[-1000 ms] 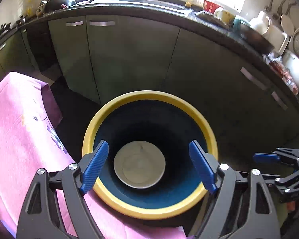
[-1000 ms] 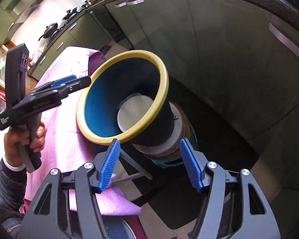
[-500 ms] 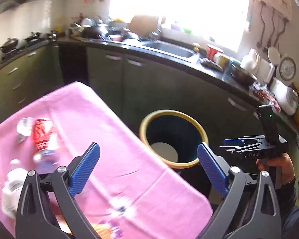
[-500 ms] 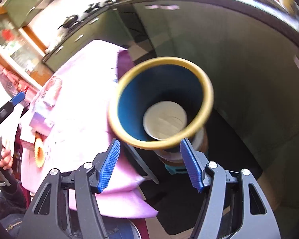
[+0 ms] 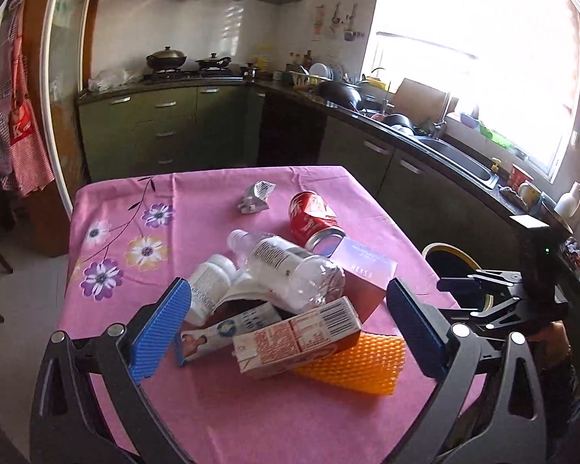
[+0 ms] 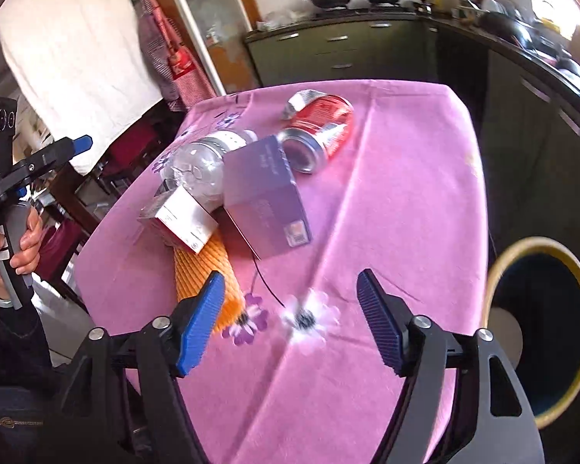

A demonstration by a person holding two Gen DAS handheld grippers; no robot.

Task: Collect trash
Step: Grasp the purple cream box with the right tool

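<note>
A pile of trash lies on the pink flowered tablecloth [image 5: 143, 208]: a crushed red can [image 5: 313, 218], a clear plastic bottle [image 5: 290, 270], a purple box [image 5: 363, 270], a red-and-white carton [image 5: 297, 342], an orange foam net [image 5: 352, 363], a white pill bottle [image 5: 212, 282] and a foil wrapper [image 5: 256, 196]. My left gripper [image 5: 286, 334] is open and empty above the near side of the pile. My right gripper [image 6: 292, 323] is open and empty over the cloth [image 6: 398, 178], near the purple box [image 6: 266, 197] and can [image 6: 321, 127]. The yellow-rimmed bin [image 6: 541, 324] stands right of the table.
The bin also shows in the left wrist view [image 5: 450, 253], beyond the table's right edge. Green kitchen cabinets [image 5: 166, 131] and a cluttered counter with a sink [image 5: 456, 158] run along the far and right sides. A chair [image 6: 135, 147] stands left of the table.
Both grippers have swung away from the bin's opening and now face the table. The trash pile has come into view. Both stay open and empty.
</note>
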